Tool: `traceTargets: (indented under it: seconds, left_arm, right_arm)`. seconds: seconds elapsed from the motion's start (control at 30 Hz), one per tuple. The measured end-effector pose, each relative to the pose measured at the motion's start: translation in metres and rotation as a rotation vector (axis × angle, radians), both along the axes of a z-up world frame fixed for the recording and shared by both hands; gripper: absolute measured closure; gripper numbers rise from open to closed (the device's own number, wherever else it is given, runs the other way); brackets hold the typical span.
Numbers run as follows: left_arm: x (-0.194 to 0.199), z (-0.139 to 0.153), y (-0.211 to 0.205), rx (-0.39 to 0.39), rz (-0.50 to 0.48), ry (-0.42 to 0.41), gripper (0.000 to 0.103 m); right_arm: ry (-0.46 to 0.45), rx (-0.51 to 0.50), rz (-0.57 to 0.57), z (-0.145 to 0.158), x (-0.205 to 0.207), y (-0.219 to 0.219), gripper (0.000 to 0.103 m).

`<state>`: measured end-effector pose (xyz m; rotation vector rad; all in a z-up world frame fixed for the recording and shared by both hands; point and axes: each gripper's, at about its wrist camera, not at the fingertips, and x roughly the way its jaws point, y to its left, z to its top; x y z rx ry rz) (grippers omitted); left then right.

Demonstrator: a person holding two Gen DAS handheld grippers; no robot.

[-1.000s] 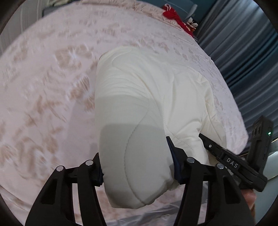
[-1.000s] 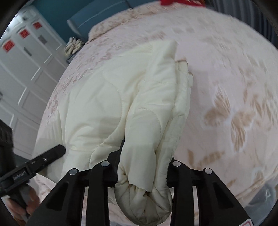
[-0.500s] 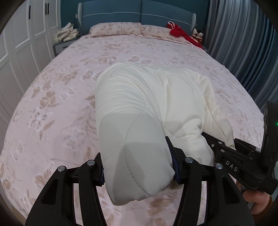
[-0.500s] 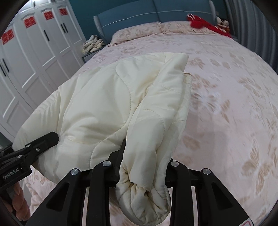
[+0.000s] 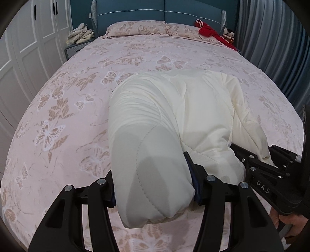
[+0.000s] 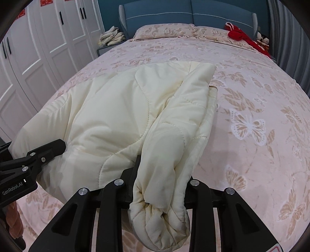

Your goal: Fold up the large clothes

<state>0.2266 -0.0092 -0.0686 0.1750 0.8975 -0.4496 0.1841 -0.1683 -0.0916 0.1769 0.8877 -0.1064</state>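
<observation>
Left wrist view: left hand-held gripper (image 5: pixel 153 186) clamps the cream padded jacket (image 5: pixel 174 116); right hand-held gripper (image 6: pixel 160 186) pinches its sleeve (image 6: pixel 174 155) above the bed (image 6: pixel 261 97).

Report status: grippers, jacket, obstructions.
Left gripper shut on cream jacket. Right gripper shut on its bunched end. Jacket part-folded on bed. Nothing in the way.

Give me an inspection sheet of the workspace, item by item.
Surface: bed, pink butterfly cover.
Job's things: cream padded coat, partly lifted off the bed at the near end.
Clutter: red garment by the pillows; folded cloths on the nightstand.
Grippers: left gripper shut on a thick fold of coat; right gripper shut on a bunched sleeve.
Cables: nothing seen.
Surroundings: white wardrobe, blue headboard, grey curtains.
</observation>
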Motion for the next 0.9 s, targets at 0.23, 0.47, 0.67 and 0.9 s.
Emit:
traceTargets:
  seconds: [0.23,0.47,0.67,0.9]
  left_arm:
    - [-0.004,-0.015,0.005,0.009,0.002,0.006,0.05]
    - [-0.005,-0.011,0.009,-0.017,0.019,-0.002,0.05]
    - [0.007,0.014,0.001,-0.017,0.004,-0.077,0.051]
    - [0.025,0.001,-0.008,0.032,-0.01,-0.087,0.051]
  right_arm:
    - [0.022,0.005,0.006,-0.014,-0.002,0.003,0.074]
    - [0.007,0.008,0.0,-0.007,-0.001,0.006,0.074]
    - [-0.048,0.007,0.0,0.017,0.01,0.0,0.075]
    - [-0.029,-0.055,0.025,0.004,0.031,-0.001,0.075]
